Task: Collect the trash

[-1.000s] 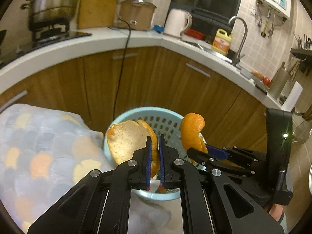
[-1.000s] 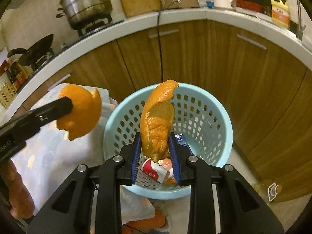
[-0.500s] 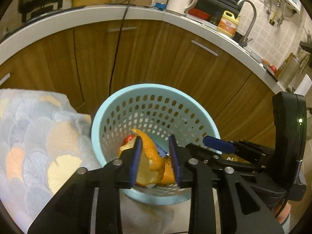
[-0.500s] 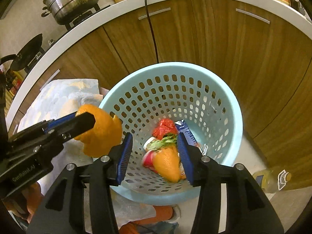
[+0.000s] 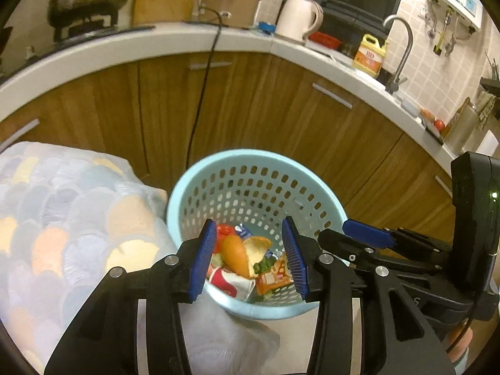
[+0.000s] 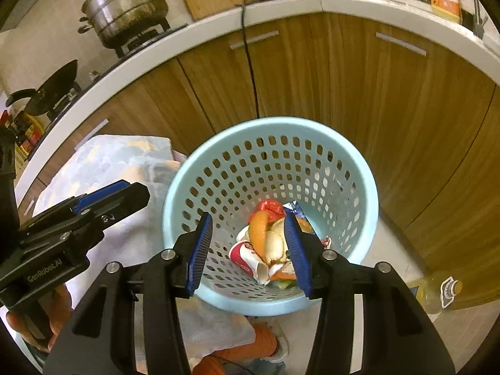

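Note:
A light blue perforated basket stands on the floor by the wooden cabinets. Inside lie orange peels, a red and white cup, wrappers and other trash. My left gripper is open and empty above the basket's near rim; it also shows in the right wrist view at the left. My right gripper is open and empty above the basket; it also shows in the left wrist view at the right.
A table with a pastel scale-pattern cloth stands left of the basket. A black cord hangs down the cabinet front. A bottle of yellow liquid lies on the floor to the right. Pot, kettle and sink stand on the counter behind.
Both grippers opened and let go of their orange peels, which dropped into the basket. The right released first, then the left.

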The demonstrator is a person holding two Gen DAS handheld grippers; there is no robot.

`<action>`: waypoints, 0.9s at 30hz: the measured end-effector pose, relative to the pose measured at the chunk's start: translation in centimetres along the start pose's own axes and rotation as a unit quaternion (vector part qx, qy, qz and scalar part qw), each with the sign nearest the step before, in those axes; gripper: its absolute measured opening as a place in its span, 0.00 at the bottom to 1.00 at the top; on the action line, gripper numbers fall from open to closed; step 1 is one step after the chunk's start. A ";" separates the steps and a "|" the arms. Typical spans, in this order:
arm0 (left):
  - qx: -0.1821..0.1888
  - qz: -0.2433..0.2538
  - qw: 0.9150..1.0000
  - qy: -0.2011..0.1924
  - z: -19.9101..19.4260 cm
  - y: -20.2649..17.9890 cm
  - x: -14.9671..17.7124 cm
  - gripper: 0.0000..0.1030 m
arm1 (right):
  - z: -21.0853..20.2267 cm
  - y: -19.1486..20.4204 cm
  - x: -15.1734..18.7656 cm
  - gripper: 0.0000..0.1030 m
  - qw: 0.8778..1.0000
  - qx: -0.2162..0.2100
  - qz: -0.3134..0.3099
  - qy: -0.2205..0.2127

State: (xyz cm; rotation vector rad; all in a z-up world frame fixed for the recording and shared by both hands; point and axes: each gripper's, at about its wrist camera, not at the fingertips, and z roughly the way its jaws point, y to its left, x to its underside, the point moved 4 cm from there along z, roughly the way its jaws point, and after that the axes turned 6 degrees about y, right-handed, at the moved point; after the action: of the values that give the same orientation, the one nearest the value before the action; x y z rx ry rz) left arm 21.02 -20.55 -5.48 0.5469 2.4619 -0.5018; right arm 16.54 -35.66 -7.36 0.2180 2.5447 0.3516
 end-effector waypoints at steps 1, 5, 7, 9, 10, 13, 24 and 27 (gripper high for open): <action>-0.001 0.000 1.000 -0.003 -0.5 0.0 0.0 0.42 | -0.5 0.4 -0.1 0.43 1.000 0.001 -0.004 -0.006; -0.014 0.000 0.999 -0.033 -3.8 0.1 0.3 0.53 | -3.4 2.0 -0.2 0.43 0.999 0.000 -0.015 -0.042; -0.033 -0.006 0.998 -0.056 -5.9 0.4 0.8 0.60 | -5.1 2.8 -0.1 0.44 0.998 -0.004 -0.018 -0.062; -0.051 -0.012 0.995 -0.080 -7.4 0.8 1.3 0.65 | -6.7 3.6 0.3 0.50 0.996 0.002 -0.022 -0.084; -0.068 -0.019 0.993 -0.096 -8.5 1.1 1.9 0.68 | -7.3 4.0 0.5 0.51 0.995 0.008 -0.025 -0.094; -0.112 -0.031 0.985 -0.131 -10.6 1.9 3.3 0.71 | -8.6 5.3 1.5 0.52 0.992 0.032 -0.040 -0.117; -0.204 -0.032 0.957 -0.202 -12.1 4.3 5.0 0.79 | -11.6 7.4 3.2 0.63 0.979 0.075 -0.048 -0.186; -0.203 -0.046 0.960 -0.187 -11.5 4.9 5.2 0.79 | -11.3 7.8 3.3 0.74 0.978 0.070 -0.049 -0.189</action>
State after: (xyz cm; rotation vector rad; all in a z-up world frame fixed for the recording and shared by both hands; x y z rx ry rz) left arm 14.35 -9.69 -0.82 0.1513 2.1439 -0.1077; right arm 8.28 -29.77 2.42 0.1901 2.1947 0.0816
